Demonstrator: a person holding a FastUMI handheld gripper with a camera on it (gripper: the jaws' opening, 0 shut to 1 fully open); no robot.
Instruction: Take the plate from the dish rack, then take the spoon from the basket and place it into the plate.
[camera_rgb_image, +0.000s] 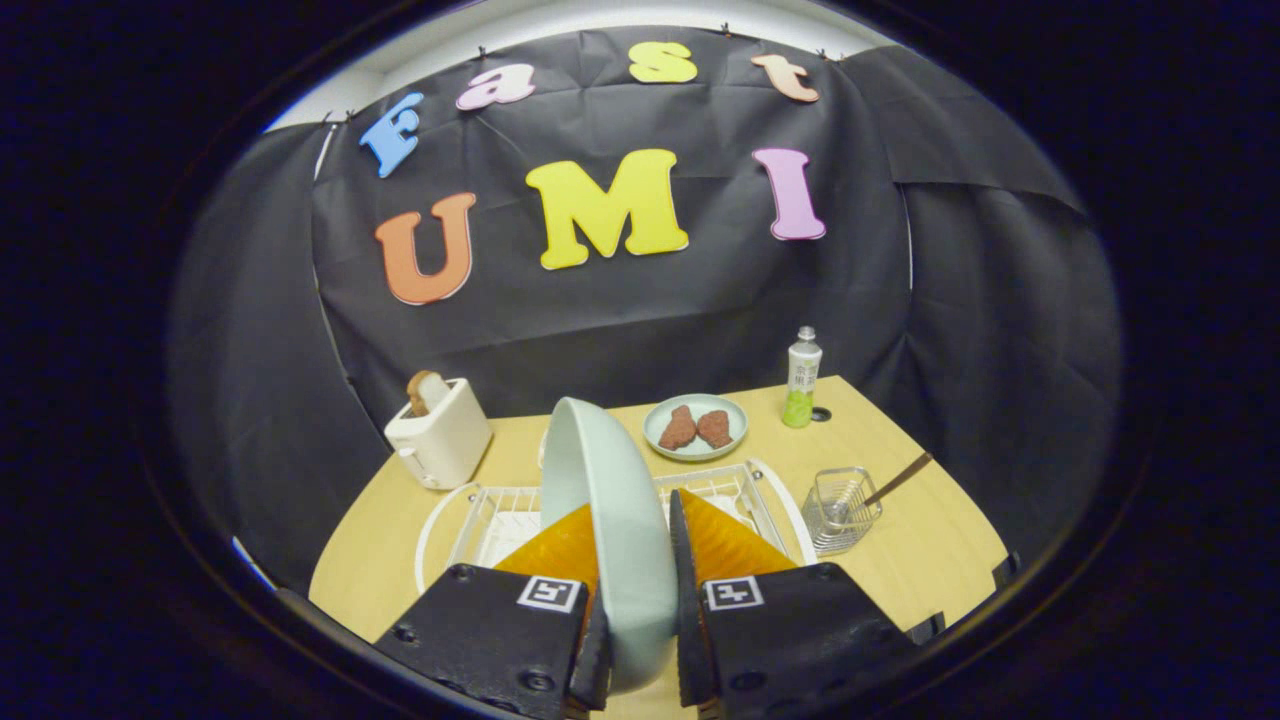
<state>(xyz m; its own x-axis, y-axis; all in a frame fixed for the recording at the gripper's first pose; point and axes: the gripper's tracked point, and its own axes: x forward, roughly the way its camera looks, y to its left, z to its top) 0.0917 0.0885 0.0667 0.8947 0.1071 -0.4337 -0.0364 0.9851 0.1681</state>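
A pale green plate (610, 500) stands on edge between my fingers, and my gripper (635, 520) is shut on its rim. The plate hangs just above the white wire dish rack (765, 495), which lies right beneath and ahead of the fingers. To the right of the rack stands a small wire basket (838, 512) with a brown-handled spoon (900, 478) leaning out of it toward the right. The plate hides the middle of the rack.
A white toaster (440, 435) with a slice of bread stands left of the rack. Beyond the rack sits a second plate (697, 427) holding two brown pieces of food. A bottle (802, 380) stands at the back right of the wooden table (930, 540).
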